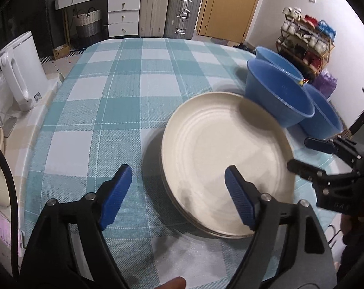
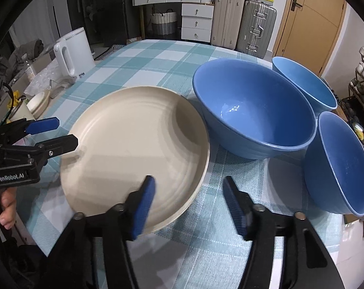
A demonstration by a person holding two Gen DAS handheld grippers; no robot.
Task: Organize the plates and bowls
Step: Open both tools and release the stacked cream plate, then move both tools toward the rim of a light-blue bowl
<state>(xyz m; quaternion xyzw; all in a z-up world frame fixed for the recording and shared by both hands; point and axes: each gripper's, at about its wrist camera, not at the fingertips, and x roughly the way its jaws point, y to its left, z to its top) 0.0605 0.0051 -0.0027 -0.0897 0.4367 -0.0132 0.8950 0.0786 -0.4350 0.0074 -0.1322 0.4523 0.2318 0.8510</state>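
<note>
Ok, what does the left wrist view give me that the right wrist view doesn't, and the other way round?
Left wrist only: the stacked edges of the cream plates, showing more than one plate, and the shoe rack by the wall.
Right wrist only: the insides of all three blue bowls, empty and standing separately, and the hand holding the left gripper.
Both: the plates beside the bowls on the checked tablecloth, the white kettle, and both the left gripper and the right gripper open, gripping nothing.

Dim indoor light, soft shadows, fisheye-bent edges, slight motion blur.
</note>
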